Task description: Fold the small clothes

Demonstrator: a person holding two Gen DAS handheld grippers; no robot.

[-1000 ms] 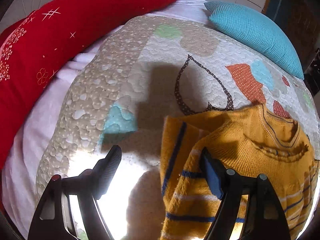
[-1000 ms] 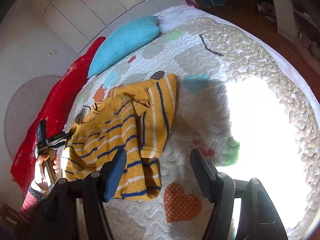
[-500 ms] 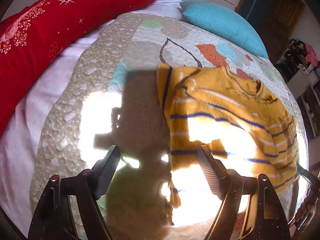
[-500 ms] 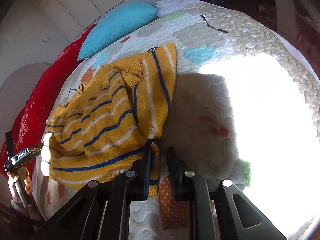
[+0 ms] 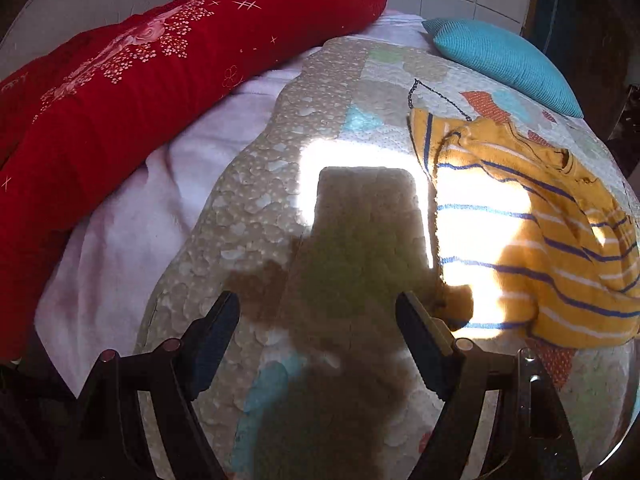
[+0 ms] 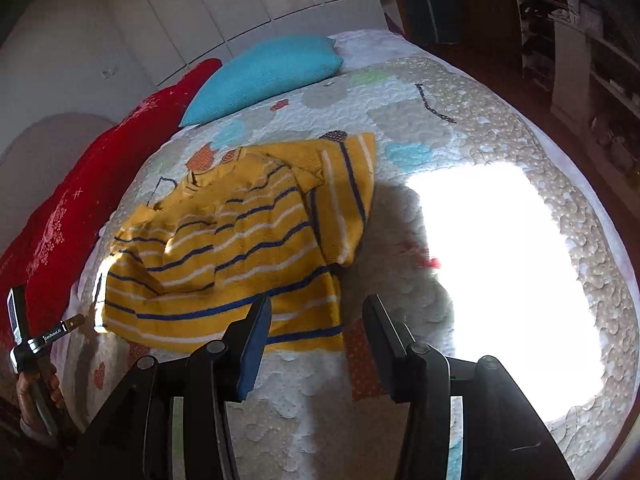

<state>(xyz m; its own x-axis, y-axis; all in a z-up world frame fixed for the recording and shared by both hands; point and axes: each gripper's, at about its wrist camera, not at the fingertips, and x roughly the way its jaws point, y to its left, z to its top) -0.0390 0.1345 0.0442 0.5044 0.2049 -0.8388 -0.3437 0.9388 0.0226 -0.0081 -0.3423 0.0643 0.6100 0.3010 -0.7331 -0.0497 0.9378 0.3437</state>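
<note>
**Striped sweater lies part-folded on the quilt, both claws free**

The sweater point(image 6: 240, 248) is mustard-yellow knit with thin navy and white stripes. It lies on the quilt point(image 6: 460, 128), rumpled, with one sleeve folded in over the body so that the sleeve's stripes run across those of the chest. The hem edge lies nearest the right claw, and the neck opening points away toward the blue cushion point(image 6: 264, 76) and the red pillow point(image 5: 132, 92); its long axis runs from hem to neck. Bright sun falls across part of the knit and on the quilt beside it.

The left claw point(image 5: 318, 346) stands wide apart over bare quilt, holding nothing, with the sweater off to its right, one finger's tip close to the hem corner. The right claw point(image 6: 316, 340) is opening, its jaws about halfway apart; the hem corner lies just beyond the tips and neither pad presses on it. A hand point(image 6: 38, 390) grips the left tool's handle at the far side of the bed.
</note>
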